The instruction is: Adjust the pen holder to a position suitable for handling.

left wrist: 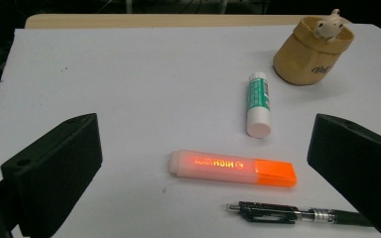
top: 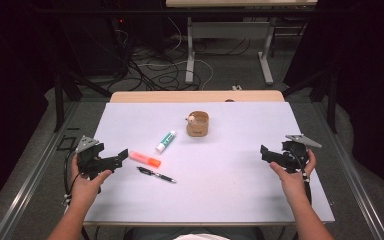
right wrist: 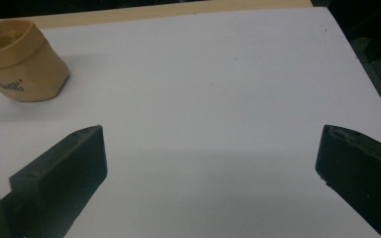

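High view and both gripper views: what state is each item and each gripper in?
Left gripper: jaws open, empty.
Right gripper: jaws open, empty.
Highlighter: capped, lying flat.
Glue stick: capped, lying flat.
Pen: lying flat, untouched.
Tan holder: upright, small figure at its rim.
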{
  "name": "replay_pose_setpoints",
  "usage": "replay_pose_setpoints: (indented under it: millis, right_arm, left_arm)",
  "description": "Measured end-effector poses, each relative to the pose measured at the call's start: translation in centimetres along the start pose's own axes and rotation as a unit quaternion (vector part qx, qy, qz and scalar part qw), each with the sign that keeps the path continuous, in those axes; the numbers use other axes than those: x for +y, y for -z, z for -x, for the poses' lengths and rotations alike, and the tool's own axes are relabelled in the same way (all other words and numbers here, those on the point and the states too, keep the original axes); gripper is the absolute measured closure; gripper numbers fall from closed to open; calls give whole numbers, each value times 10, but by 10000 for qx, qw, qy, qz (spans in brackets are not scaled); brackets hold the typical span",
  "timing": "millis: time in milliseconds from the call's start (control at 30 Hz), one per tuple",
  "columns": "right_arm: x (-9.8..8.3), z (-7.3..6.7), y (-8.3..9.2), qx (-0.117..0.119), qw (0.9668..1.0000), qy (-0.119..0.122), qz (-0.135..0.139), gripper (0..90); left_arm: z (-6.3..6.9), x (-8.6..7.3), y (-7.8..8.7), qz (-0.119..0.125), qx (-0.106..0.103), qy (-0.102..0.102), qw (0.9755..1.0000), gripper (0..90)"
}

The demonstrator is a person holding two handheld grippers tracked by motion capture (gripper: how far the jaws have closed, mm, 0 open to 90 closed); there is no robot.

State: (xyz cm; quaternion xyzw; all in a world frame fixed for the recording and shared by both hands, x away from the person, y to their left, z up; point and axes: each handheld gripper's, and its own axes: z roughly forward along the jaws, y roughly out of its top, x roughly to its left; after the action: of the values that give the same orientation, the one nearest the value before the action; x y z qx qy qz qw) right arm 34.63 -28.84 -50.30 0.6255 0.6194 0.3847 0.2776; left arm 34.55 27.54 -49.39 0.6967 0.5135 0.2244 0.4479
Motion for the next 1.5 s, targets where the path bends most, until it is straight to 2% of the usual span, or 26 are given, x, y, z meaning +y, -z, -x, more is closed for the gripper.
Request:
replay_pose_setpoints:
  millis: [100, 167, 200, 267, 367, 467, 567, 667, 800, 1000, 1100, 1333, 1500]
  right_arm:
    - [-4, 0, -4, 70, 9999, -8, -140, 25]
    - [-3, -1, -5, 83, 9997, 180, -135, 55]
    - [-3, -3, -5, 18, 9997, 224, -121, 68]
    - [-1, -5, -4, 96, 9995, 282, -110, 78]
    - [0, -11, -4, 121, 9995, 277, -99, 118]
    - [1, -17, -7, 257, 9993, 258, -110, 152]
    - [2, -24, -8, 294, 9987, 418, -17, 172]
    - [3, -32, -12, 305, 9981, 525, -50, 207]
    - [4, -41, -18, 410, 9960, 786, -104, 227]
    - [12, -59, -24, 716, 9931, 886, -266, 302]
    - [16, -68, -30, 766, 9918, 969, -329, 307]
    - [30, -87, -45, 1002, 9899, 838, -550, 339]
    - [47, -102, -52, 1087, 9862, 1077, -625, 355]
  left_arm:
    - [0, 2, -1, 52, -13, 56, 10000, 5]
    - [0, 1, -1, 30, -21, 89, 10000, 5]
    - [0, 1, -1, 30, -21, 89, 10000, 5]
    - [-1, 0, 0, 35, -9, 119, 9999, 5]
    - [-2, 0, 1, 32, -24, 120, 9999, 5]
    - [-3, 0, 0, 82, -42, 119, 9999, 7]
    - [-4, 0, -1, 63, -50, 152, 9999, 9]
    - [-4, -1, -2, 62, -91, 254, 9996, 16]
    - [-3, -2, -2, 27, -129, 254, 9996, 21]
    - [-1, -2, -2, 62, -115, 173, 9998, 22]
    - [-2, -2, -2, 73, -111, 181, 9997, 23]
    - [-3, -2, -3, 49, -80, 180, 9998, 27]
    - [-3, -2, -2, 49, -79, 172, 9998, 27]
